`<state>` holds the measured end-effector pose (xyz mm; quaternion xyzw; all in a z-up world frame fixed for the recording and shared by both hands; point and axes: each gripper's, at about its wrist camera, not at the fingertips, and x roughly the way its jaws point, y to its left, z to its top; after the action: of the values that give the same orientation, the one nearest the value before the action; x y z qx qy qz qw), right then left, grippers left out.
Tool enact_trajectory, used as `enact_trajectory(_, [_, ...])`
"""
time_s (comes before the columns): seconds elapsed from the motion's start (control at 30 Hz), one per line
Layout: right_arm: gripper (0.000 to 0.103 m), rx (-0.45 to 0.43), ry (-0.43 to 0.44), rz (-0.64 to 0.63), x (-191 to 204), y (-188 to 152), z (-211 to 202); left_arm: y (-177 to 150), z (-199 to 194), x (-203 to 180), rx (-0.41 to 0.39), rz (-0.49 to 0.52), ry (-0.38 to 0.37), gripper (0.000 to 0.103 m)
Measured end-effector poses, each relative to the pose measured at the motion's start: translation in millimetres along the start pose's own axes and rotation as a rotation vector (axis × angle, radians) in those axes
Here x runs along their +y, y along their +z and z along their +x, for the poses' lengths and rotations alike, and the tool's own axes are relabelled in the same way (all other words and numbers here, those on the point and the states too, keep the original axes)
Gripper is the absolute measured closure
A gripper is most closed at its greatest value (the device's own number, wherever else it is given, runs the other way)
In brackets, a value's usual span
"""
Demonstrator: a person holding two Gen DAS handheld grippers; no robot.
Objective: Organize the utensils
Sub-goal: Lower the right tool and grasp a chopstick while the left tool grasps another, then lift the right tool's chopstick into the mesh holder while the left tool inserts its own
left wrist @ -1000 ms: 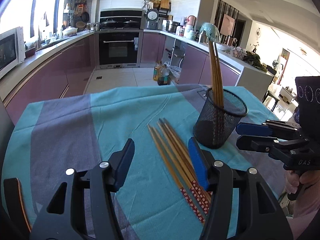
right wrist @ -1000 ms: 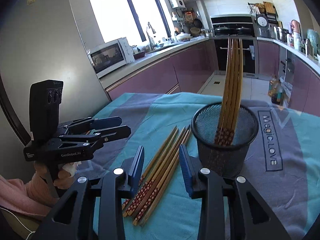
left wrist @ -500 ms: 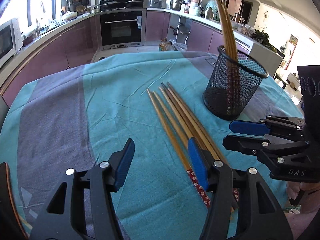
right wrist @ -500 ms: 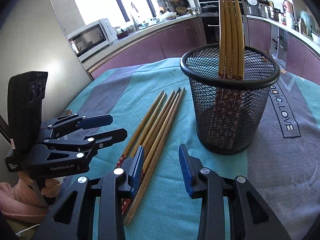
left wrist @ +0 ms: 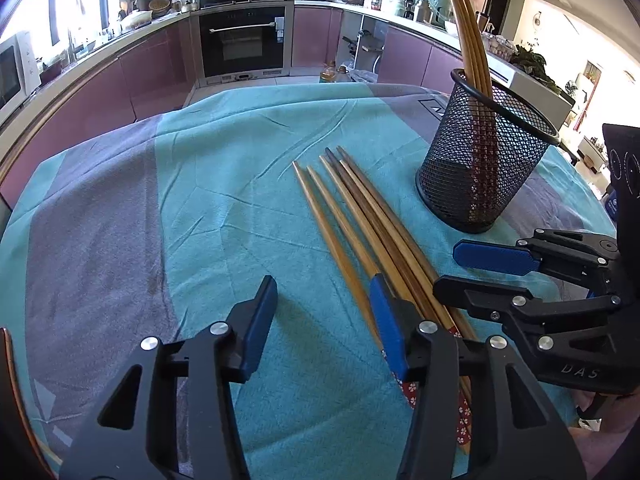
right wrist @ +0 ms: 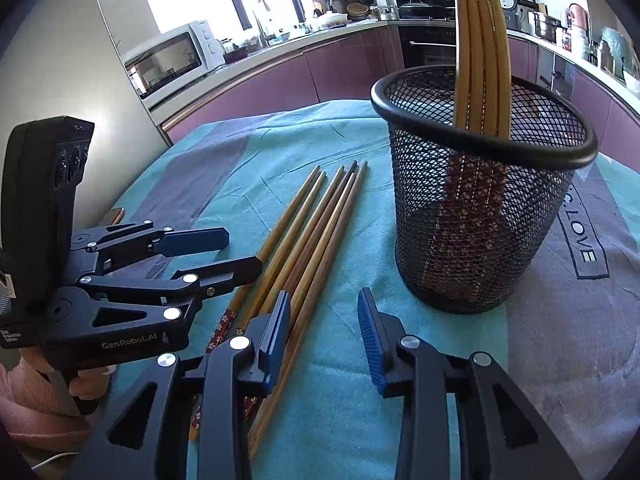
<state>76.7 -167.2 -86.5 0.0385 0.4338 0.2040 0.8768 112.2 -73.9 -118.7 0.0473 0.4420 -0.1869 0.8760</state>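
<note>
Several wooden chopsticks (left wrist: 360,216) with red patterned ends lie side by side on the teal cloth; they also show in the right wrist view (right wrist: 312,240). A black mesh cup (left wrist: 484,164) stands right of them and holds several upright chopsticks (right wrist: 480,40); the cup also shows in the right wrist view (right wrist: 476,200). My left gripper (left wrist: 324,312) is open and empty, low over the cloth, its right finger above the chopsticks' handle ends. My right gripper (right wrist: 324,332) is open and empty, its left finger over the chopsticks. Each gripper shows in the other's view: the right (left wrist: 464,268), the left (right wrist: 240,252).
The table is covered by a teal and grey cloth (left wrist: 200,208) with printed lettering (right wrist: 580,236) near the cup. Purple kitchen cabinets, an oven (left wrist: 242,40) and a microwave (right wrist: 172,60) stand behind the table. A brown object (right wrist: 114,215) lies at the cloth's left edge.
Both grippers have moved down and closer to the loose chopsticks and the cup, which now look larger. Both stay open and empty. The chopsticks have not moved.
</note>
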Motion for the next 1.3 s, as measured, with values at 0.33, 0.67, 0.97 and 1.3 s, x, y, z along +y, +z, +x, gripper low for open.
enact_trajectory(0.33, [0.079, 0.016, -0.049, -0.02, 3.2, 3.9, 4.1, -2.0, 1.1, 6.8, 0.017, -0.015, -0.024, 0.074])
enact_trajectory(0.67, [0.08, 0.017, -0.093, -0.009, 2.6, 17.5, 19.2, 14.1, 11.6, 11.3, 0.039, -0.027, -0.026, 0.074])
enact_trajectory(0.97, [0.094, 0.002, -0.092, 0.025, -2.9, 19.1, 21.7, 22.2, 18.5, 10.9, 0.035, -0.064, -0.022, 0.092])
enact_trajectory(1.3, [0.097, -0.03, -0.035, 0.061, -11.1, 14.0, 3.6, 16.0, 11.6, 19.7, 0.013, -0.123, -0.043, 0.095])
